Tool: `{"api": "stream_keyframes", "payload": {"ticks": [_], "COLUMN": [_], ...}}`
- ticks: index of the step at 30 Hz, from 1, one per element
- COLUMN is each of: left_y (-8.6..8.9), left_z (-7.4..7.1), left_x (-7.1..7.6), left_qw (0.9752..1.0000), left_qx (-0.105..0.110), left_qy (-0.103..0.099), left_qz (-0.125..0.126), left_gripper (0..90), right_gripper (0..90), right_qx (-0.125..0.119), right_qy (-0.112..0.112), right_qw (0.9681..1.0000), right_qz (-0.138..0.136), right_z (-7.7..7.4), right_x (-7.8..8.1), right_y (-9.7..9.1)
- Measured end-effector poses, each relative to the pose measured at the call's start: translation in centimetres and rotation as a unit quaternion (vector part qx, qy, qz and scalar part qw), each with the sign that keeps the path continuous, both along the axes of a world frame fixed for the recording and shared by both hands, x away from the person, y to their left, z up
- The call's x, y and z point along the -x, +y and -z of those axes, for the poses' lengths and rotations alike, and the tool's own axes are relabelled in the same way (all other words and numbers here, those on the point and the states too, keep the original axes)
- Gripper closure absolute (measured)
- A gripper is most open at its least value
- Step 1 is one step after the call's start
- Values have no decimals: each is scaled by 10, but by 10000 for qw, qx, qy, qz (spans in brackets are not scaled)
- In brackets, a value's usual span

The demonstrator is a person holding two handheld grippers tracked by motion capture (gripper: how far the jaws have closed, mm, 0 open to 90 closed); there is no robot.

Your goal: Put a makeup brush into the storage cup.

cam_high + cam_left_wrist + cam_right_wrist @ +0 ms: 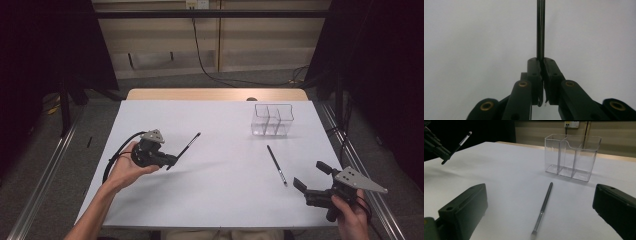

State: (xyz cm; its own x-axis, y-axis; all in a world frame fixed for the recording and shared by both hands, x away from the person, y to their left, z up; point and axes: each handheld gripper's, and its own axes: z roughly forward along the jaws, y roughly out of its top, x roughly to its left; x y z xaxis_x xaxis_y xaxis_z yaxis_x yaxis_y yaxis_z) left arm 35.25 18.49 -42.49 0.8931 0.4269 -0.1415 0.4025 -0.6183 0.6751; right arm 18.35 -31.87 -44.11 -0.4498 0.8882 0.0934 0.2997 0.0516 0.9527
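My left gripper (pixel 171 161) is shut on a thin dark stylus pen (pixel 186 148), held above the white table at the left, its pale tip pointing up toward the far right. In the left gripper view the jaws pinch the pen's shaft (pixel 540 30) near one end. A second dark pen (pixel 276 165) lies flat on the table at the right; in the right gripper view this pen (pixel 545 205) rests just ahead between the jaws. My right gripper (pixel 310 176) stands open at the table's front right, short of that pen. A clear three-compartment holder (pixel 271 120) stands empty behind it.
The white table top (pixel 220 200) ends in a wooden strip (pixel 215 94) at the far edge. Metal rails (pixel 47 165) run along both sides on the floor. Cables (pixel 210 70) trail across the floor beyond the table.
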Motion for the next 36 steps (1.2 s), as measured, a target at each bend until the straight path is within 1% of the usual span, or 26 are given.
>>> {"api": "stream_keyframes", "payload": {"ticks": [1,3,6,7,8,12,13,14,15,16,17,18,20,21,22,23,25,26,28,29,30,32,33,34,35,36], "left_y": [0,1,3,4,4,5,5,6,6,7,8,8,8,7,7,7,7,8,9,10,11,12,13,13,14,14], "left_z": [0,-1,-3,-4,-4,-3,-3,-2,-2,-2,-2,-2,-1,-1,0,1,3,4,6,6,6,7,7,7,6,5], "left_x": [2,4,6,7,8,15,16,16,18,18,19,19,21,22,22,23,24,24,25,25,26,28,28,29,29,31], "left_qw": [10000,9995,9981,9978,9972,9945,9931,9925,9908,9899,9889,9878,9859,9843,9839,9834,9814,9803,9765,9755,9732,9695,9690,9669,9664,9655], "left_qx": [76,224,501,524,551,792,879,933,1072,1110,1180,1211,1328,1395,1460,1467,1565,1603,1802,1837,1952,2073,2085,2159,2215,2210], "left_qy": [-27,-169,-294,-308,-380,-554,-628,-653,-642,-706,-727,-822,-876,-948,-909,-935,-945,-991,-981,-1029,-1023,-1098,-1127,-1139,-1081,-1135], "left_qz": [-53,-109,-224,-276,-321,-399,-454,-440,-515,-522,-536,-523,-515,-526,-496,-522,-586,-593,-654,-634,-650,-707,-696,-739,-731,-774], "left_gripper": [843,843,843,843,842,843,843,843,843,843,843,843,843,843,843,842,842,842,842,843,842,843,842,842,843,842], "right_gripper": [0,0,0,0,0,0,0,0,0,0,0,0,0,0,0,0,0,0,0,0,0,0,0,0,0,0], "right_qx": [-11,-16,-11,-2,-1,-18,-24,-21,-19,-18,-22,-19,-13,-18,-17,-16,-16,-7,-12,-8,-8,-18,-22,-20,-24,-16], "right_qy": [6,14,10,4,1,13,20,19,15,7,6,15,12,14,9,12,11,7,21,18,15,13,17,15,16,11], "right_qw": [10000,10000,10000,10000,10000,10000,10000,10000,10000,10000,10000,10000,10000,10000,10000,10000,10000,10000,10000,10000,10000,10000,10000,10000,10000,10000], "right_qz": [12,13,-4,-6,-4,8,14,16,10,6,3,-4,-11,-5,-6,-8,-8,-11,-9,-14,-15,-21,-26,-28,-28,-28], "right_z": [0,0,0,0,0,0,0,0,0,0,0,0,0,0,0,0,0,0,0,0,0,0,0,0,0,0], "right_x": [0,0,0,0,0,0,0,-1,-1,-1,-1,0,0,0,0,0,0,-1,0,0,0,0,0,0,0,0], "right_y": [0,0,0,1,1,0,0,0,0,0,1,1,1,1,1,1,1,1,1,1,1,1,1,1,1,1]}}
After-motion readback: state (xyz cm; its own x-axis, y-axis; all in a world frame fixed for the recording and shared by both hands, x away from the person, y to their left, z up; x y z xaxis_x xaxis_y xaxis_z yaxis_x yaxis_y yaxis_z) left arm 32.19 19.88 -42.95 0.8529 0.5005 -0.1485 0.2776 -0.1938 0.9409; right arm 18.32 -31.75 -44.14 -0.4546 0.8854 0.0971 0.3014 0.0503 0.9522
